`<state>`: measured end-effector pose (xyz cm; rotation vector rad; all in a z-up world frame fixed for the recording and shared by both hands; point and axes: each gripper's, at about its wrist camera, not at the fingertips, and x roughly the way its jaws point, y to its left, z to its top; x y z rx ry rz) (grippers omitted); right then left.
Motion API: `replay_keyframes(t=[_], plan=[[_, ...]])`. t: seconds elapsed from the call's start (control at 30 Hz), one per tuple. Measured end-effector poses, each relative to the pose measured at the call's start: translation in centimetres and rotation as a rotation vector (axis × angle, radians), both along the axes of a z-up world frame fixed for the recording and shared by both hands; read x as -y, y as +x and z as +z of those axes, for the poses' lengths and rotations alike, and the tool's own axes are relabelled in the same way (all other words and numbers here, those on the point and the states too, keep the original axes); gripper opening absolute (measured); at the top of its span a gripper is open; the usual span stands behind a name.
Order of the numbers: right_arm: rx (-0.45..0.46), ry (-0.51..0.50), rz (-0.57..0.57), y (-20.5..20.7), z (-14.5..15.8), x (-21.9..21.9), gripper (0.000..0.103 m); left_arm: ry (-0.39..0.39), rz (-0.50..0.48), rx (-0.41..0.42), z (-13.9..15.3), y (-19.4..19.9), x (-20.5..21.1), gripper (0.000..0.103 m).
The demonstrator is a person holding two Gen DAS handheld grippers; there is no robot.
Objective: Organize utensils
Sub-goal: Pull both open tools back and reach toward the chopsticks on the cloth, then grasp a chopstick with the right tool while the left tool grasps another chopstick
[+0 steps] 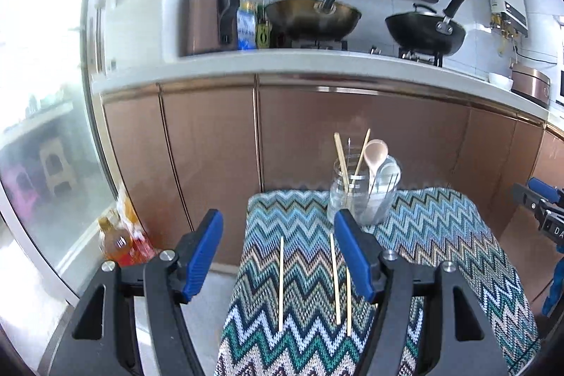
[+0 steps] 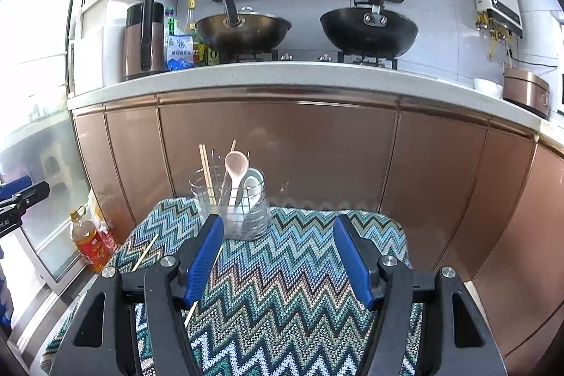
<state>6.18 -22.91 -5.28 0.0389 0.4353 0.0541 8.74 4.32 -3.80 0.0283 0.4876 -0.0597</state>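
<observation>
A clear glass jar [image 1: 359, 196] [image 2: 234, 210] stands at the far edge of a zigzag-patterned cloth [image 1: 303, 277] [image 2: 289, 273]. It holds two chopsticks, a pink spoon [image 1: 375, 152] [image 2: 235, 164] and white spoons. Three loose chopsticks lie on the cloth in the left wrist view, one on the left [image 1: 281, 284] and two close together [image 1: 335, 281] by the right finger. In the right wrist view one chopstick [image 2: 145, 252] lies at the cloth's left edge. My left gripper [image 1: 278, 256] is open and empty above the chopsticks. My right gripper [image 2: 278, 259] is open and empty, near the jar.
Copper cabinet doors [image 1: 218, 147] and a white counter [image 2: 282, 73] with two woks [image 2: 243, 30] [image 2: 368, 29] stand behind the cloth. Oil bottles [image 1: 120, 242] [image 2: 90, 244] stand on the floor at the left by a glass door. The right gripper shows at the left view's right edge [image 1: 543, 199].
</observation>
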Motion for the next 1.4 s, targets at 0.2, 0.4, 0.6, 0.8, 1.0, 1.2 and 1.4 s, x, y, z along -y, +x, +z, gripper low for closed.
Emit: replay_keyframes(t=[0.2, 0.4, 0.6, 0.8, 1.0, 1.2, 1.4], plan=[[-0.086, 0.026, 0.041, 2.8, -1.9, -0.3, 0.062, -0.081, -0.052, -0.170, -3.0, 3.8, -1.5, 0.064], [-0.212, 0.080, 0.106, 6.5, -4.5, -1.3, 0.050, -0.142, -0.172, -0.350, -6.7, 8.1, 0.2, 0.063], [-0.349, 0.116, 0.192, 10.3, -8.0, -3.2, 0.038, -0.160, -0.242, -0.543, -11.2, 13.9, 3.5, 0.049], [-0.460, 0.133, 0.239, 13.4, -11.5, -4.2, 0.031, -0.136, -0.276, -0.664, -14.5, 18.9, 7.0, 0.037], [-0.543, 0.132, 0.284, 15.8, -14.6, -5.1, 0.024, -0.106, -0.282, -0.757, -17.5, 22.4, 8.9, 0.021], [-0.591, 0.122, 0.304, 17.6, -16.2, -6.0, 0.024, -0.077, -0.300, -0.812, -19.4, 24.0, 10.5, 0.013], [-0.631, 0.104, 0.329, 19.1, -16.9, -7.1, 0.024, -0.090, -0.312, -0.837, -20.3, 24.6, 10.8, 0.006]])
